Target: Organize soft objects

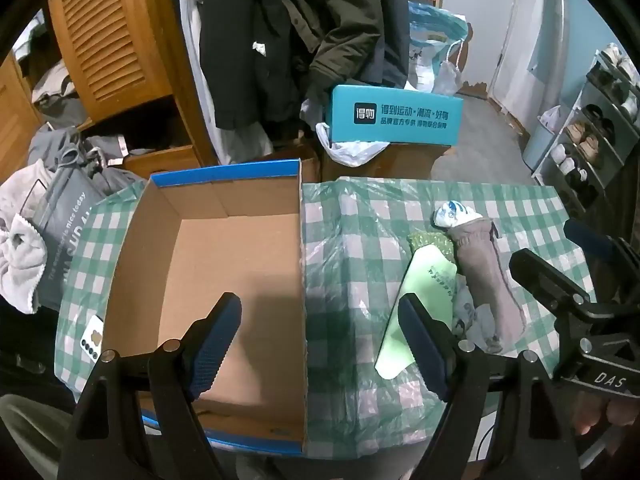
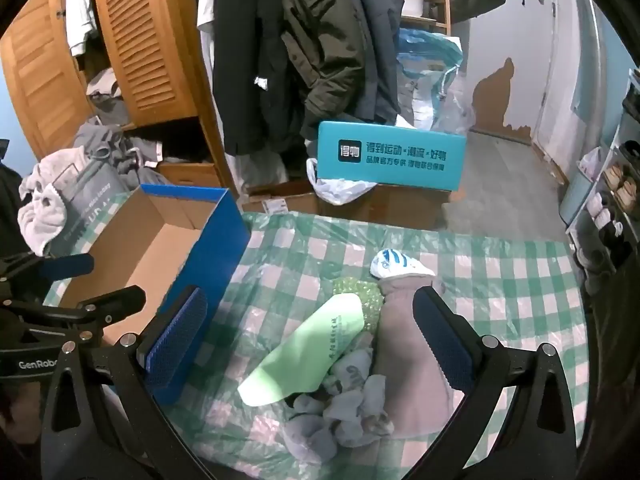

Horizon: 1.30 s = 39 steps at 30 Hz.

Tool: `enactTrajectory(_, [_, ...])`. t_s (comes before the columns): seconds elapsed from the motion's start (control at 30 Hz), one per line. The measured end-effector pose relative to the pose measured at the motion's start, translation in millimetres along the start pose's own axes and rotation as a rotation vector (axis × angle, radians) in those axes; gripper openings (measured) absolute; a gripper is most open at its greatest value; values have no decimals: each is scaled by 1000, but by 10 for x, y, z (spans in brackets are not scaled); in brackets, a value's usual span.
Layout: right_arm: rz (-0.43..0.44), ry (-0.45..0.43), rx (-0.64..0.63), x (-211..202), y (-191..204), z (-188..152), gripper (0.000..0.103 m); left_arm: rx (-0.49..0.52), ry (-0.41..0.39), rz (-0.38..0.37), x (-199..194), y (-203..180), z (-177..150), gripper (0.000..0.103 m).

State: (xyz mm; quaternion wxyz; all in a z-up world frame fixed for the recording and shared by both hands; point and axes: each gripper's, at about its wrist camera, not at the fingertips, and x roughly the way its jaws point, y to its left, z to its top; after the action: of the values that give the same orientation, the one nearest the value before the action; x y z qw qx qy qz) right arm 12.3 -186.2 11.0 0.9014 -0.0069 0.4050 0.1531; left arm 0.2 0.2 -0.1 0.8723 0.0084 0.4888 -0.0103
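Note:
An empty open cardboard box [image 1: 224,264] with blue outer walls sits on the left of the checked table; it also shows in the right wrist view [image 2: 160,232]. To its right lies a pile: a pale green insole [image 2: 308,356], a mauve-brown cloth [image 2: 404,360], grey socks [image 2: 340,412], a white and blue sock [image 2: 396,266] and a green bubbly pad [image 2: 356,292]. The same pile shows in the left wrist view [image 1: 476,276]. My left gripper [image 1: 320,344] is open above the box's right wall. My right gripper [image 2: 316,344] is open above the pile, holding nothing.
The table carries a green-and-white checked cloth under clear plastic [image 1: 360,240]. A white phone [image 1: 90,338] lies left of the box. A grey bag and towel [image 1: 36,248] are at far left. A teal box [image 1: 394,114], hanging coats, wardrobe and shoe rack [image 1: 592,136] stand behind.

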Motion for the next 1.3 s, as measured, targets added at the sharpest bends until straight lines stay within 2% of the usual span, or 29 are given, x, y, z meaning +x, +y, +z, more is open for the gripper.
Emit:
enactTrajectory(0.6, [2, 3, 5, -35, -62, -1, 102, 15, -33, 11, -58, -81, 4, 82])
enactTrajectory(1.3, [6, 5, 12, -46, -109, -4, 102, 27, -25, 6, -39, -95, -32, 82])
